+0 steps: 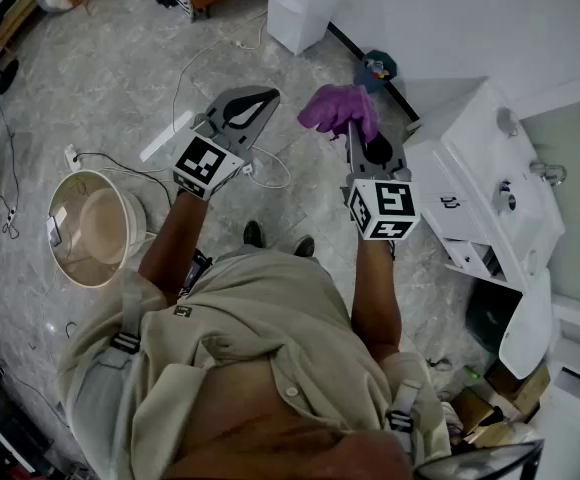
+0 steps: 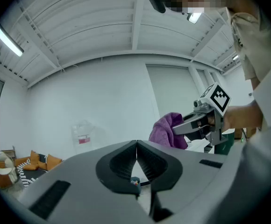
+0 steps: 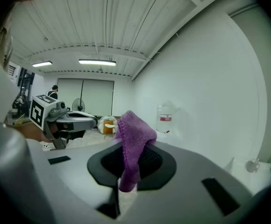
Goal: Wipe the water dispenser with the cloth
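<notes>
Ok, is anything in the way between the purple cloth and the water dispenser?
Nothing visible does. The cloth, pinched in the right claw, hangs in open air beside the water dispenser, with a clear gap between them.

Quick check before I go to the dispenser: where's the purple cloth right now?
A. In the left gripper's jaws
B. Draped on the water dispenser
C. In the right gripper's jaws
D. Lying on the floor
C: the right gripper view shows the purple cloth pinched between the jaws of the right gripper, while the left gripper has its jaws together on nothing.
</notes>
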The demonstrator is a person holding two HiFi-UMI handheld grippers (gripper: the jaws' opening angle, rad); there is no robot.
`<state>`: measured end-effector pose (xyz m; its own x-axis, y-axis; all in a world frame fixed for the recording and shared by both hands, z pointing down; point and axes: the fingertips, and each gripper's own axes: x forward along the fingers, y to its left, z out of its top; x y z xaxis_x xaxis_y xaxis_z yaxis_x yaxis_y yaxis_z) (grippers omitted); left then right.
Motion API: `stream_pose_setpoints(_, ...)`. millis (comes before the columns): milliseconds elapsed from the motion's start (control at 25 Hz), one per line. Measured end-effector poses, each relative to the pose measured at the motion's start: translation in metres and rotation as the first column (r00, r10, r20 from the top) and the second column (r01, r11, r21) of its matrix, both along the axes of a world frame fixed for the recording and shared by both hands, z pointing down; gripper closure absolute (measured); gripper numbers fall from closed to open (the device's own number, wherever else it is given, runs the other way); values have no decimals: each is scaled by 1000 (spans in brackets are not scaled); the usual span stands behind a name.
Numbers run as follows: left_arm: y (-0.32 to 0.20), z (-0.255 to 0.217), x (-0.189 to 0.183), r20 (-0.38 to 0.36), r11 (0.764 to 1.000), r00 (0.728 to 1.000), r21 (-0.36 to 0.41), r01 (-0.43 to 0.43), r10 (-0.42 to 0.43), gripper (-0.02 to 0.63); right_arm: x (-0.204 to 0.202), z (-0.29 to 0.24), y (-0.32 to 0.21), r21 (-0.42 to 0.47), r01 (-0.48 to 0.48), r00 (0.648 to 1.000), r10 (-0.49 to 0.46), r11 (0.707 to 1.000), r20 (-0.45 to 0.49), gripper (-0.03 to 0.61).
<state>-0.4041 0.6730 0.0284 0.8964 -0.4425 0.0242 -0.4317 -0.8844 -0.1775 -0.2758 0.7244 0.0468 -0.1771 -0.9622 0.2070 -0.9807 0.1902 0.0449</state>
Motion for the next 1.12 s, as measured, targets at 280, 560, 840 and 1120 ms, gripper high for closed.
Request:
stream_pose_setpoints(280, -10, 1, -10, -2, 1000, 1000, 5, -10, 10, 597, -9, 1, -8, -1, -17, 1000, 17, 1000, 0, 537)
stream_pose_setpoints(560, -18, 5, -26, -8, 1000, 1000, 2, -22, 22, 597, -23, 3, -15, 7, -34, 998, 34, 999, 62, 534)
stream_pose_setpoints(840, -17, 11, -26, -24, 998, 998, -9, -58, 58, 597, -29, 5, -9, -6, -61, 998, 62, 998, 35, 534)
stream_pose_setpoints(1120, -24, 17, -2, -16, 997, 998, -21, -68, 68, 597, -3, 10, -18, -13, -75, 996, 75, 997, 41, 534)
